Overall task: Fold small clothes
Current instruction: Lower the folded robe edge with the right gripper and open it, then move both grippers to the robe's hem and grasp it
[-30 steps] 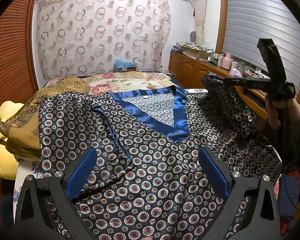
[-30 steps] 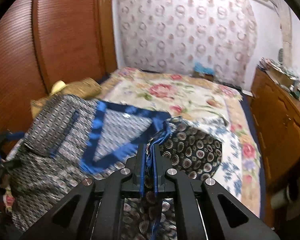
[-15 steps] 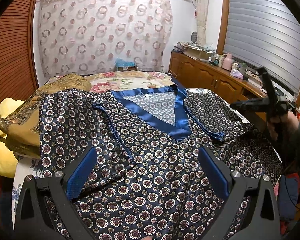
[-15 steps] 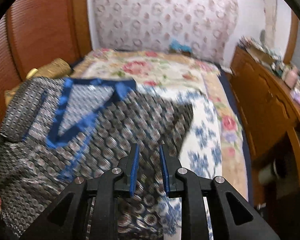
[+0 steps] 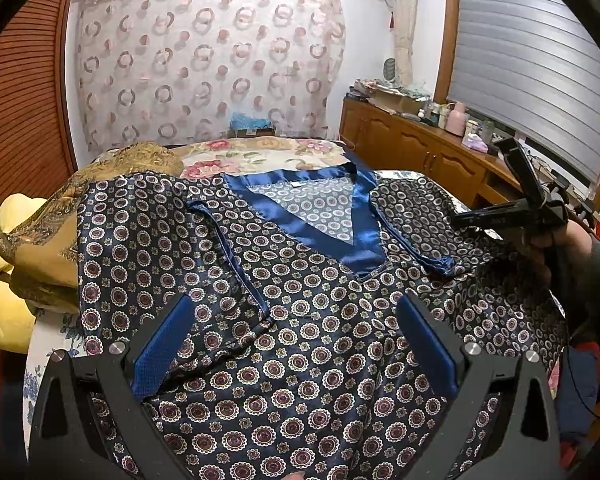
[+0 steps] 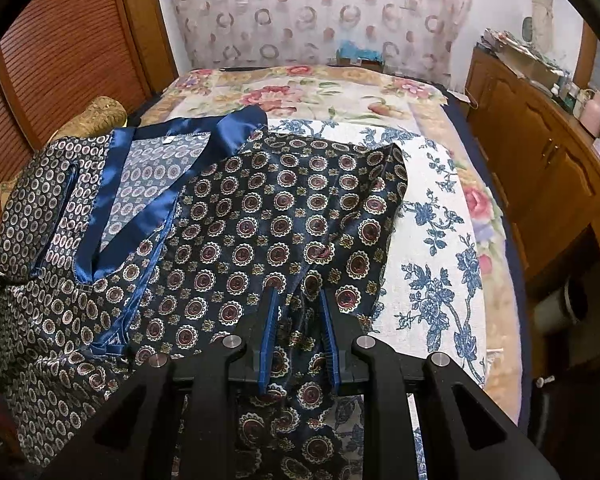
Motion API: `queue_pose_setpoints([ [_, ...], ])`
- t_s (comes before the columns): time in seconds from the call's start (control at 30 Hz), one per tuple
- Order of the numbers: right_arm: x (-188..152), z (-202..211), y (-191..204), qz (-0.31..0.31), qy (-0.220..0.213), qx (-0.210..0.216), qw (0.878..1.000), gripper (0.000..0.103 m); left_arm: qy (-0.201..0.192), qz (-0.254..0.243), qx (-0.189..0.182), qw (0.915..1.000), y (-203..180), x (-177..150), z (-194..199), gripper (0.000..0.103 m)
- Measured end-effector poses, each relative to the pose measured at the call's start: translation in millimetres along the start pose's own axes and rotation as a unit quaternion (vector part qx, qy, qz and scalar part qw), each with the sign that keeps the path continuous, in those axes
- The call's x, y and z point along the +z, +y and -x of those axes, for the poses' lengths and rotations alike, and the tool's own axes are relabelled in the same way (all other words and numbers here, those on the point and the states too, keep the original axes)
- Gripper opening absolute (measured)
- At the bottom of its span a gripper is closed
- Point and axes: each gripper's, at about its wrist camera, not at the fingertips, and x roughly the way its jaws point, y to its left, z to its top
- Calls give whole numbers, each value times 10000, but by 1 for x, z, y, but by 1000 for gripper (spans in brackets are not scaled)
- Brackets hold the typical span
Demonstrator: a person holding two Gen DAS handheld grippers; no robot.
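The right gripper [image 6: 298,300] stands narrowly parted, empty; the left gripper [image 5: 296,344] gapes wide (idle). Both sleeves of the shirt [image 5: 300,320] lie folded inward; the body remains unfolded.

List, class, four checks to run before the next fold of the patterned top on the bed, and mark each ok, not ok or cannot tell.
1. Left gripper open, nothing between its pads: ok.
2. Right gripper not clamping the patterned top: ok, a gap shows between the pads.
3. Right sleeve folded onto the body: ok.
4. Left sleeve folded in: ok.
5. Hem straight: cannot tell, out of view.
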Motion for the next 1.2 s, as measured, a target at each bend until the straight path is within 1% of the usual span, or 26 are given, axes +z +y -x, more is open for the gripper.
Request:
queue_pose_setpoints([
  [0.07,0,-2,1,89,55,-67,9999,21,-4,3,-3,10000,0,-1,0,102],
  [0.1,-1,-1,1,132,91,-96,9998,19,3,-1,-4,10000,0,-1,0,102],
  [0.17,-2,1,1,291,68,-143,9995,3,9,-15,4,10000,0,-1,0,102],
  [0.27,-2,12,-6,211,-112,-47,9997,2,12,-13,8,10000,0,-2,1,102],
  [0.37,-2,26,-19,104,-309,-190,9993,2,17,7,8,10000,2,-2,0,102],
  [0.5,-6,34,-47,-231,-391,-485,9978,2,15,22,17,10000,3,-2,0,102],
  [0.53,-9,33,-54,-347,-382,-506,9974,2,14,23,16,10000,3,-1,1,102],
  [0.63,-16,33,-64,-520,-347,-374,9973,2,24,7,32,10000,6,0,-1,102],
  [0.67,-17,32,-65,-539,-338,-394,9972,3,31,-3,44,10000,7,1,-1,102],
  [0.7,-19,32,-66,-545,-338,-426,9970,8,32,-14,63,10000,8,3,-2,102],
  [0.77,-17,30,-68,-550,-369,-440,9968,11,30,-48,130,9999,14,6,-4,102],
  [0.83,-13,28,-70,-562,-401,-417,9967,15,59,-49,208,9998,22,11,-7,102],
  [0.87,-8,24,-70,-566,-428,-381,9968,19,71,-41,243,9997,27,13,-9,102],
  [0.9,-5,23,-71,-562,-445,-370,9967,21,83,-29,287,9996,31,15,-11,102],
  [1.07,13,-2,-78,-437,-377,-347,9977,21,137,97,498,9986,62,29,-19,102],
  [1.13,20,-12,-79,-373,-319,-310,9983,21,178,135,626,9978,77,35,-24,102],
  [1.2,28,-25,-77,-232,-217,-275,9991,21,290,185,841,9959,90,41,-30,102],
])
